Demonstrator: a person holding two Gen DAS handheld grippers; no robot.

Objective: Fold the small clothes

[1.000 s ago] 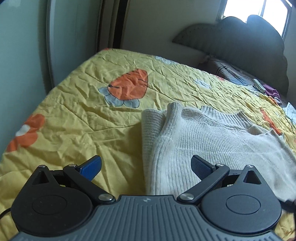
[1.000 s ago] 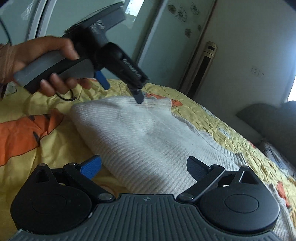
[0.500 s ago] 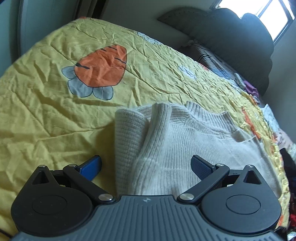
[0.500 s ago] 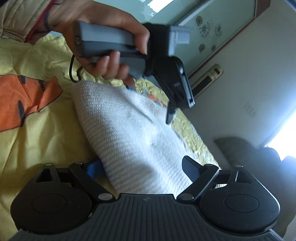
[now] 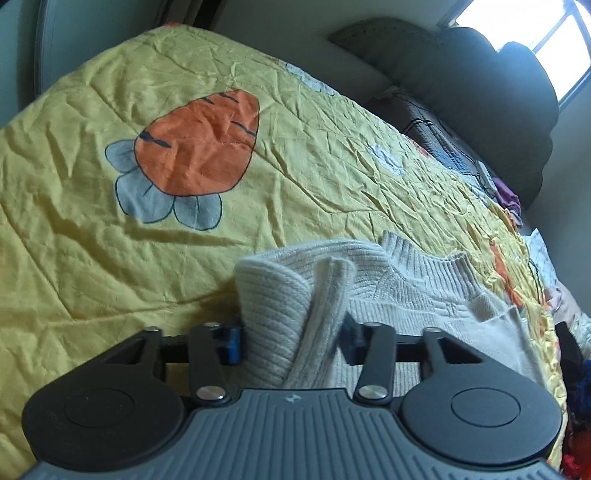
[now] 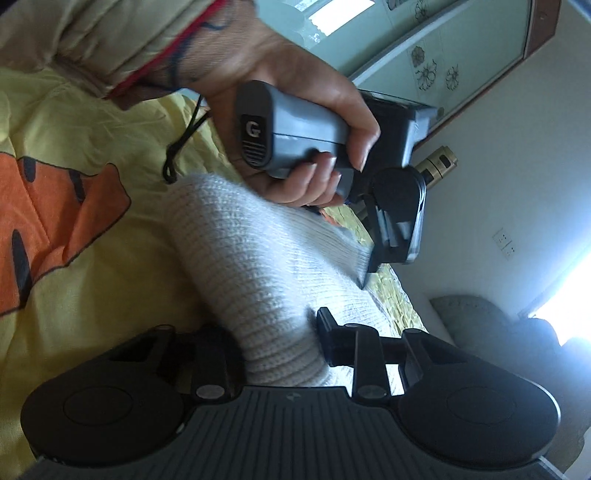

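Observation:
A cream ribbed knit sweater lies on the yellow bedspread. My left gripper is shut on a bunched fold of the sweater near its shoulder; the collar lies just beyond. My right gripper is shut on another bunched part of the sweater. In the right wrist view the left gripper, held by a hand, pinches the sweater's far edge.
The bedspread has an orange carrot print and fills the bed. A dark padded headboard and a pile of clothes are at the far end. A bright window is behind.
Both grippers were open over the sweater and have closed on bunched folds of it. The left gripper dropped lower to the cloth.

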